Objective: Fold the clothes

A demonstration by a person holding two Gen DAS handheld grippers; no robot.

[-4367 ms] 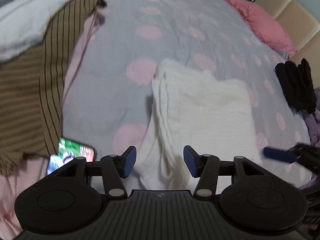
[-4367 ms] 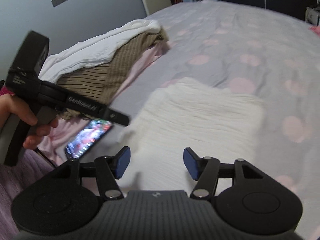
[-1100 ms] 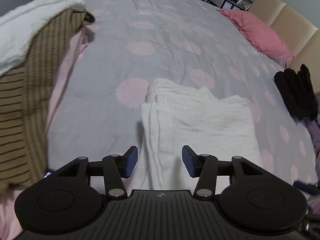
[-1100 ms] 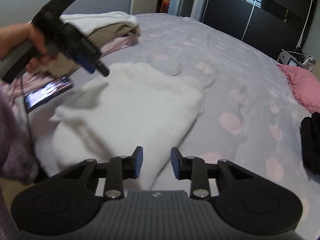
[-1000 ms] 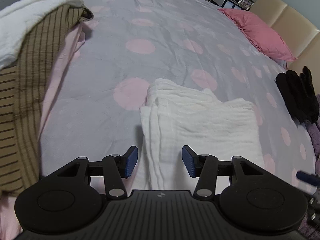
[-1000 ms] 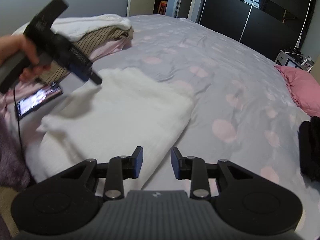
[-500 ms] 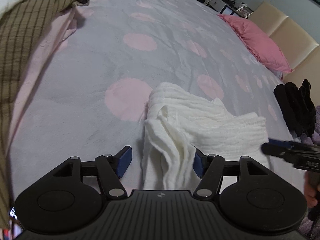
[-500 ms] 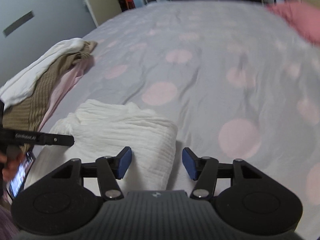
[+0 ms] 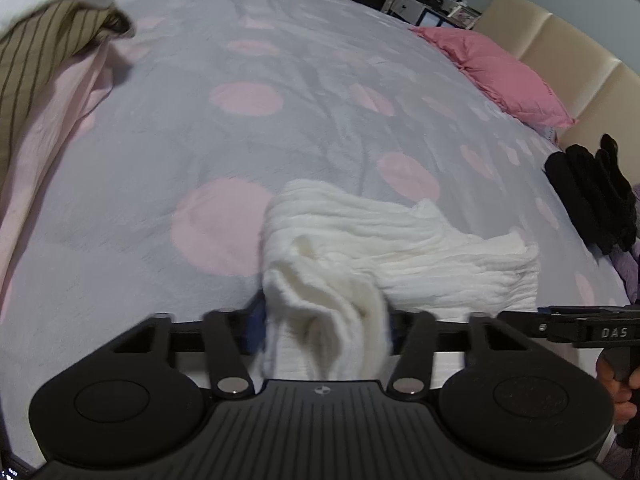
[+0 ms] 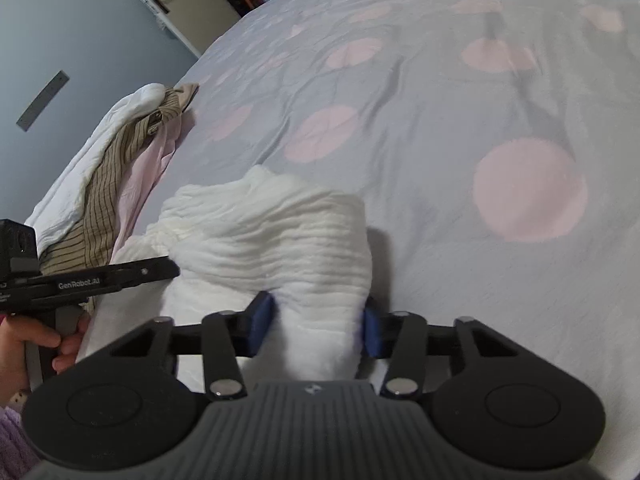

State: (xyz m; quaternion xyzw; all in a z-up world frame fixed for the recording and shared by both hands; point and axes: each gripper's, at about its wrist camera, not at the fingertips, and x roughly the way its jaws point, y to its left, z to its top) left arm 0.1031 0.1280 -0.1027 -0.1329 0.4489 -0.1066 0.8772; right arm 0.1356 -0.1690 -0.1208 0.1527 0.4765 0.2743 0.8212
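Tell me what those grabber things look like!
Each grabber is black plastic: a ribbed body, two round discs, silver rivets on jointed arms, and blue pads on the fingers. The left grabber has "GenRobot.AI" in white letters on its side, the right grabber has "DAS". A bare hand holds a grey handle.

The left hand-held gripper (image 9: 326,320) has both blue pads almost wholly buried in the bunched white cloth (image 9: 396,240), so the contact itself is hidden. Right of the cloth, the right hand-held gripper (image 9: 576,326) runs out past the picture's edge. The right hand-held gripper's far blue pad (image 10: 371,330) shows only as a sliver behind the cloth (image 10: 276,232). Left of the cloth, the clothes pile (image 9: 44,40) is cut by the frame. The bedside clutter (image 9: 432,10) behind the pink pillow (image 9: 504,74) is too small to identify.
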